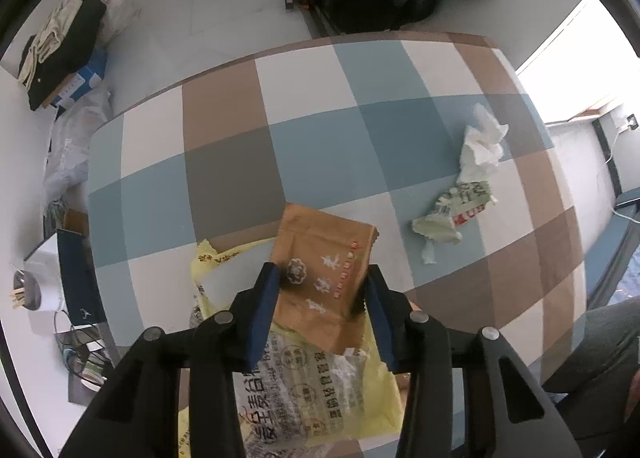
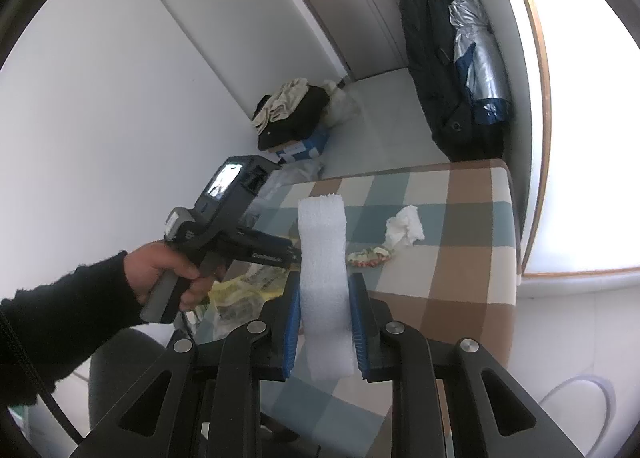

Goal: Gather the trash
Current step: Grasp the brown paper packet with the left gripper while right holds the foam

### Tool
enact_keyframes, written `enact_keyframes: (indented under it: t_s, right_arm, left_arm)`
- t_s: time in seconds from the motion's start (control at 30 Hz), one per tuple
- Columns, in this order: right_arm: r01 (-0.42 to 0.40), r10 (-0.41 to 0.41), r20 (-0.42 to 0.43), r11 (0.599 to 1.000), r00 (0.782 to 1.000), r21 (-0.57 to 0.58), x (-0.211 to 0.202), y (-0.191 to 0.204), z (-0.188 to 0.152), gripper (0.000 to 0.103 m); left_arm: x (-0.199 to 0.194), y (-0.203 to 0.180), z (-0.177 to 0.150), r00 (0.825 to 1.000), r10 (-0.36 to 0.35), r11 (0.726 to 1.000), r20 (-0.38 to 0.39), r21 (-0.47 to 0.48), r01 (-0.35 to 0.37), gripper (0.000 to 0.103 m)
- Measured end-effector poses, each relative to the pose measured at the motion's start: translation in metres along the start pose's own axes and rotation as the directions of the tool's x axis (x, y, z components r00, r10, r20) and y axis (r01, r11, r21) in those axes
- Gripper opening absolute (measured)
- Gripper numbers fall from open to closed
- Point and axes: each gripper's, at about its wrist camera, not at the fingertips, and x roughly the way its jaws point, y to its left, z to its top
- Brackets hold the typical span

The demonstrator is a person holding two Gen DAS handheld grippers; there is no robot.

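My left tongs [image 1: 324, 286] point straight down over the near part of the bench [image 1: 224, 106], which wears a checked cloth of blue, brown and cream. Between their blue pads sits a brown paper pouch [image 1: 320, 254] with white and red print; both pads meet its side edges, so I am pinching it. The pouch lies partly over the yellow plastic bag [image 1: 360, 390], which is spread at the near edge of the bench right under the tongs, with a printed clear wrapper [image 1: 288, 378] in it.

Off toward the right edge of the bench, well apart from the left tongs, lies a crumpled white tissue [image 1: 480, 142], and just beside it, nearer to me, a crushed green and white wrapper [image 1: 452, 214] with a red patch.

My right tongs [image 2: 323, 310] are held above the near edge of the bench, pinching a strip of white foam [image 2: 322, 258] that stands up between the pads. In that view my left hand [image 2: 168, 270] grips the handle of the other tool above the yellow bag.
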Motion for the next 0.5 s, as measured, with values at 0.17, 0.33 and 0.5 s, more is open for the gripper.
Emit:
enact_keyframes:
  t_s: [0.17,0.33,0.5]
  right_arm:
    - [0.007,-0.007,0.001,1.0,1.0,0.013,0.001,-0.003,0.001,0.022]
    - [0.015,-0.015,-0.001,1.0,1.0,0.012,0.002,-0.003,0.0,0.022]
    - [0.025,-0.025,-0.005,1.0,1.0,0.013,0.005,-0.003,0.0,0.022]
  left_arm:
    - [-0.001,0.003,0.0,1.0,-0.017,1.0,0.001,-0.006,0.017,0.029]
    - [-0.008,0.016,0.001,0.999,-0.047,0.998,0.025,-0.044,0.048,0.016]
    - [-0.017,0.026,0.0,0.997,-0.047,0.995,0.055,-0.082,0.051,0.007]
